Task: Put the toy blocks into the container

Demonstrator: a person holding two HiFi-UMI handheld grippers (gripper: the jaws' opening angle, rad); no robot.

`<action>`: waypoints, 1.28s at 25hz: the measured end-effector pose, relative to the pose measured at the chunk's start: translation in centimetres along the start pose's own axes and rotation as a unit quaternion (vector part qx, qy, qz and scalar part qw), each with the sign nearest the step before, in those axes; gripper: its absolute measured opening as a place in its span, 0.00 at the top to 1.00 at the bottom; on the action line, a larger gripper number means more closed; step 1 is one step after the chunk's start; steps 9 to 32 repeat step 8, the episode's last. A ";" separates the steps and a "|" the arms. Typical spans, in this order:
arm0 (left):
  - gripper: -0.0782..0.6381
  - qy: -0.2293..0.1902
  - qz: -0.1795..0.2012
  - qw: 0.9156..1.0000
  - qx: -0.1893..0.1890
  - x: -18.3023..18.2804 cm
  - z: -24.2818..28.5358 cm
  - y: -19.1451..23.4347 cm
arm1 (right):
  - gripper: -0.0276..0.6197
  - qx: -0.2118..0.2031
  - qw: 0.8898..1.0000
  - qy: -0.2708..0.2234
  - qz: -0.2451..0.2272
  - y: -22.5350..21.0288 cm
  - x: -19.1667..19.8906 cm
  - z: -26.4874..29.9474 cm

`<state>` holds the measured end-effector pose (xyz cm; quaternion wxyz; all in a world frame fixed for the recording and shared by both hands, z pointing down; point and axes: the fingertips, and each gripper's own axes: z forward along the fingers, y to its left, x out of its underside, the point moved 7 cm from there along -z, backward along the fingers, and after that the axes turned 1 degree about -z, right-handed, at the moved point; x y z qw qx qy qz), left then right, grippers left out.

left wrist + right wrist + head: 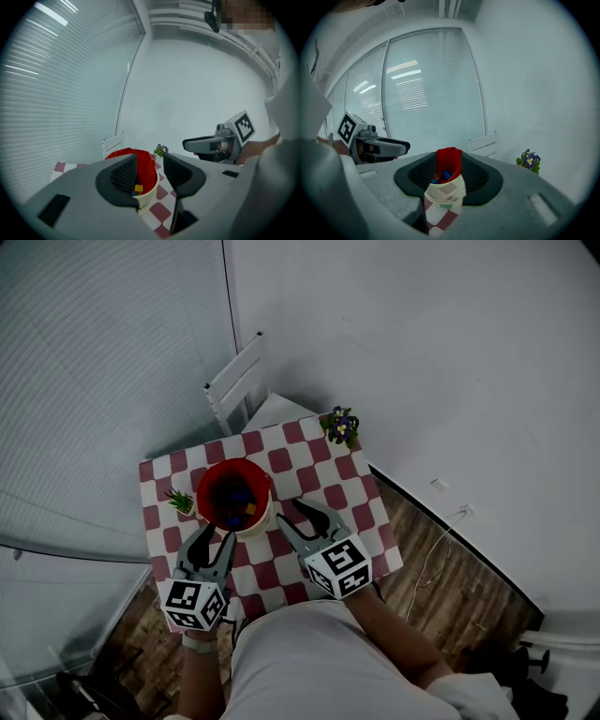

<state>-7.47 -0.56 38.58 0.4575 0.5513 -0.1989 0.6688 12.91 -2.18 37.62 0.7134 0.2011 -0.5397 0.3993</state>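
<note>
A cream container with a red lining stands on the checkered table. Several toy blocks, blue and yellow among them, lie inside it. My left gripper hovers just in front of the container, open and holding nothing. My right gripper is at the container's near right, also open and holding nothing. The left gripper view looks past the jaws at the container and a yellow block. Between the jaws in the right gripper view the container and blue blocks show.
A small green plant stands left of the container. A pot of purple flowers sits at the table's far right corner. A white chair is behind the table, with window blinds at the left and a wall at the right.
</note>
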 end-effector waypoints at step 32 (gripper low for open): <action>0.66 -0.002 -0.004 1.000 -0.002 0.0 -0.7 0.1 | 0.73 -0.010 1.000 0.008 -0.003 0.8 0.3 0.2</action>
